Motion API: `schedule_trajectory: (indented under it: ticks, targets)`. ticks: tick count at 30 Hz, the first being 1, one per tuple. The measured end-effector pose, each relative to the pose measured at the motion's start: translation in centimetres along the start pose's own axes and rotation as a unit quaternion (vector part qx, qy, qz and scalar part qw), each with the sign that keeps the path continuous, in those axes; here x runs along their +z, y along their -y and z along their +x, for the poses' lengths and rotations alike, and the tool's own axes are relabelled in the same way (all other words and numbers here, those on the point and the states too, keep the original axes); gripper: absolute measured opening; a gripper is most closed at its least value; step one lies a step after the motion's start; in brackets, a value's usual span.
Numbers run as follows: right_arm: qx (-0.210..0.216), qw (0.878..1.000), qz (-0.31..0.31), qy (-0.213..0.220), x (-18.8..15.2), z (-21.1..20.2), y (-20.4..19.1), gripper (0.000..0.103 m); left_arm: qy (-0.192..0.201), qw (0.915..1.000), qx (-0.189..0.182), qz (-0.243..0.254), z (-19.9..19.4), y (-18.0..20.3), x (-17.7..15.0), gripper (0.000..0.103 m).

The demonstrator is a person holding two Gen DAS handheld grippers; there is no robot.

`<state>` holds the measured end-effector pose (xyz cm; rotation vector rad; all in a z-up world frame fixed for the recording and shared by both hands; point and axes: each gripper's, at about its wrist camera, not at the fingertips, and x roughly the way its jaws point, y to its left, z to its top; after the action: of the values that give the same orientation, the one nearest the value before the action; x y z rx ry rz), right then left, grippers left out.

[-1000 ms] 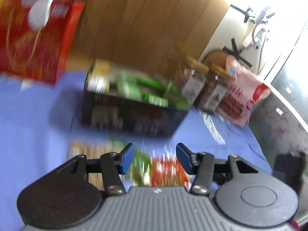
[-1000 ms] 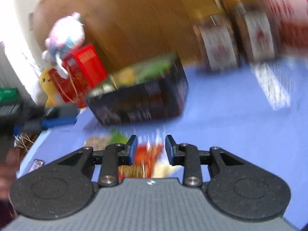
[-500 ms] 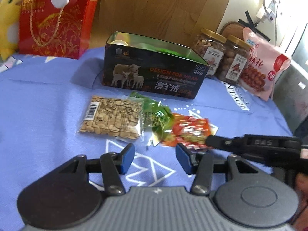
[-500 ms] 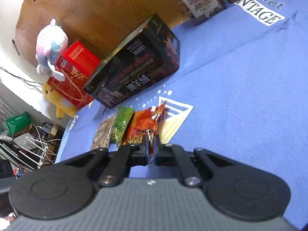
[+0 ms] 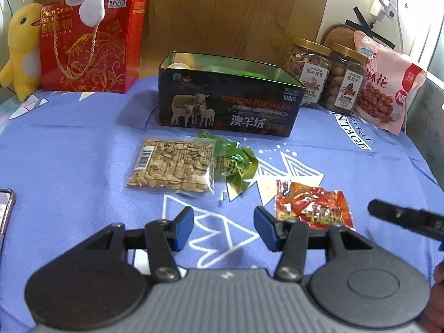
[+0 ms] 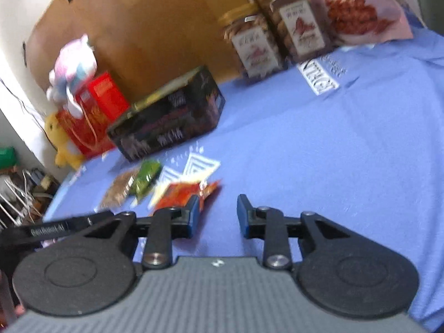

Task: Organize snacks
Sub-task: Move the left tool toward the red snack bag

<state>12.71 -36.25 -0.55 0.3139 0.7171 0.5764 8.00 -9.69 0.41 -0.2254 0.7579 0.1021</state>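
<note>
Three snack packets lie on the blue cloth in front of an open dark tin box (image 5: 227,102): a clear bag of seeds (image 5: 172,166), a green packet (image 5: 234,163) and a red packet (image 5: 312,206). My left gripper (image 5: 223,227) is open and empty, hovering near the seeds and the red packet. My right gripper (image 6: 217,216) is open and empty, with the red packet (image 6: 184,194) lying just past its left finger. The tin box (image 6: 169,122) also shows in the right wrist view.
A red biscuit box (image 5: 91,41), a yellow plush duck (image 5: 20,47) and a pastel plush stand at the back left. Two nut jars (image 5: 324,75) and a pink snack bag (image 5: 385,86) stand at the back right. A phone (image 5: 5,208) lies at the left edge.
My right gripper was shut on the red packet, dragged it right and nearer, away from the green packet, then opened and let it go. My left gripper stays open.
</note>
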Motion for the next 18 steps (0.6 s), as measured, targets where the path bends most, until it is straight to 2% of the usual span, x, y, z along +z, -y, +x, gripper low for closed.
schedule_trajectory:
  ticks: [6, 12, 18]
  targets:
    - [0.034, 0.999, -0.033, -0.001, -0.4, -0.5, -1.9, 0.033, 0.004, 0.9999, 0.002, 0.01, -0.7, 0.5, -0.5, 0.049]
    - [0.042, 0.998, -0.054, -0.004, -1.3, -0.9, -3.3, 0.034, 0.016, 0.9994, 0.006, 0.031, -1.9, 1.2, -1.2, 0.049]
    - [0.053, 0.996, -0.065, -0.022, -2.7, -1.0, -4.5, 0.035, 0.014, 0.9996, 0.002, 0.026, -2.5, 1.0, -2.1, 0.051]
